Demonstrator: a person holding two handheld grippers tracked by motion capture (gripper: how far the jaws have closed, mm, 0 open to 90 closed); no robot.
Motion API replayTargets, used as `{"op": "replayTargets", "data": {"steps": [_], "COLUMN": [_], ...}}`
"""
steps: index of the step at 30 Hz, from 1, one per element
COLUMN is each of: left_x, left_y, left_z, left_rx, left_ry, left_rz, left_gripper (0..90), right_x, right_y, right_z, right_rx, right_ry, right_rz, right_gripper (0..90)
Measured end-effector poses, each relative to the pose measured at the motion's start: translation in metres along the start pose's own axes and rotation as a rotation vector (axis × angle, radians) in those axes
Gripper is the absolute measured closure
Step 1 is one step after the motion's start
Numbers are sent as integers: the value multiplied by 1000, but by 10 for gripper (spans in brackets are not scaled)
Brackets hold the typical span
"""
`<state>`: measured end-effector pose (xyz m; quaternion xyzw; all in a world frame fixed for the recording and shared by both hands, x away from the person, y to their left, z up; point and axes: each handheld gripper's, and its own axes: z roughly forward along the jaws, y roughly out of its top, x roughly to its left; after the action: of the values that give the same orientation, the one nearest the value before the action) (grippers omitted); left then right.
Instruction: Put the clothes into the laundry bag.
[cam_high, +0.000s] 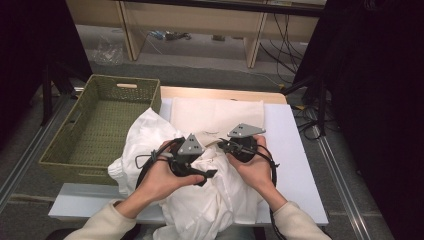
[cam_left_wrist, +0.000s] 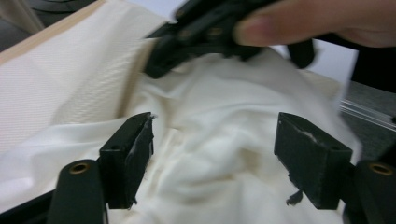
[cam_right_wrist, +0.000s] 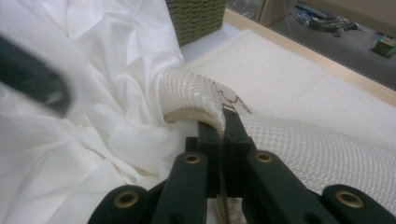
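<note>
On the white surface (cam_high: 295, 165), I have the left gripper (cam_left_wrist: 212, 154) spread wide over the rumpled white garment (cam_high: 200, 200); the right gripper (cam_right_wrist: 223, 140) pinches the mesh bag's (cam_high: 220, 114) rim. Loose folds could snag; the green basket (cam_high: 95, 125) waits far left.

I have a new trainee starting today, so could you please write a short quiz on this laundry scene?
1. True or false: the right claw is shut on the edge of the mesh laundry bag.
2. How do the left claw's jaws stand over the white garment?
A. pinching it
B. open above it
3. Which container stands at the table's left edge?

Key
1. True.
2. B.
3. The green woven basket.
</note>
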<state>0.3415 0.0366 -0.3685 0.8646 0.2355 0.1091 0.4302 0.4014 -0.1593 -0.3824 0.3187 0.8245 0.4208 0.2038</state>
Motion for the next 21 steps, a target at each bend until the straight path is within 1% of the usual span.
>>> {"op": "replayTargets", "data": {"steps": [1, 2, 3, 4, 5, 6, 7, 9, 10, 11, 12, 13, 14, 15, 16, 17, 18, 19, 20, 21], "left_x": [-4, -7, -8, -8, -6, -4, -3, -2, -2, -2, -2, -3, -1, -1, 1, 2, 3, 4, 5, 5], "left_y": [-4, -8, -15, -19, -24, -26, -26, -24, -23, -23, -23, -23, -23, -22, -20, -18, -16, -12, -6, -1], "left_z": [6, 13, 27, 36, 48, 57, 63, 73, 75, 80, 82, 84, 84, 83, 80, 78, 72, 65, 56, 50], "left_rx": [28, 51, 108, 131, 162, 177, 192, 212, 224, 233, 241, 240, 238, 235, 221, 201, 171, 145, 119, 96], "left_ry": [2, 18, 40, 46, 59, 76, 95, 104, 107, 118, 124, 134, 146, 132, 123, 122, 128, 135, 144, 153], "left_rz": [20, 30, 59, 62, 65, 72, 71, 70, 82, 100, 106, 99, 106, 86, 75, 57, 47, 44, 55, 60], "left_gripper": [230, 225, 220, 220, 224, 243, 269, 338, 410, 478, 542, 608, 667, 694, 721, 736, 745, 748, 749, 750], "right_x": [0, 0, -1, 1, 2, 2, 1, 1, 2, 1, 1, 1, 1, 0, 1, 1, 1, 1, 3, 3], "right_y": [0, 0, 0, 0, 0, 0, -1, -2, -2, -2, -3, -3, -3, -3, -3, -3, -2, -1, 1, 3], "right_z": [0, -1, -1, -2, -2, -2, -2, -1, 0, 0, 0, 0, 0, -1, -1, -2, -2, -3, -4, -7], "right_rx": [0, 4, 0, 5, 12, 3, -1, 12, 14, 15, 17, 18, 15, 15, 11, 6, 9, 3, -4, -13], "right_ry": [-4, -3, -12, -8, -2, -9, -10, 5, 5, 2, 7, 8, 7, 7, 3, 5, 7, 8, 16, 12], "right_rz": [2, 3, -13, 1, 11, -4, -17, 0, 10, 5, 6, 10, 5, 4, 7, 1, 10, 0, 8, 2], "right_gripper": [892, 892, 892, 892, 892, 892, 892, 892, 892, 892, 892, 892, 892, 893, 892, 892, 892, 892, 892, 892]}}
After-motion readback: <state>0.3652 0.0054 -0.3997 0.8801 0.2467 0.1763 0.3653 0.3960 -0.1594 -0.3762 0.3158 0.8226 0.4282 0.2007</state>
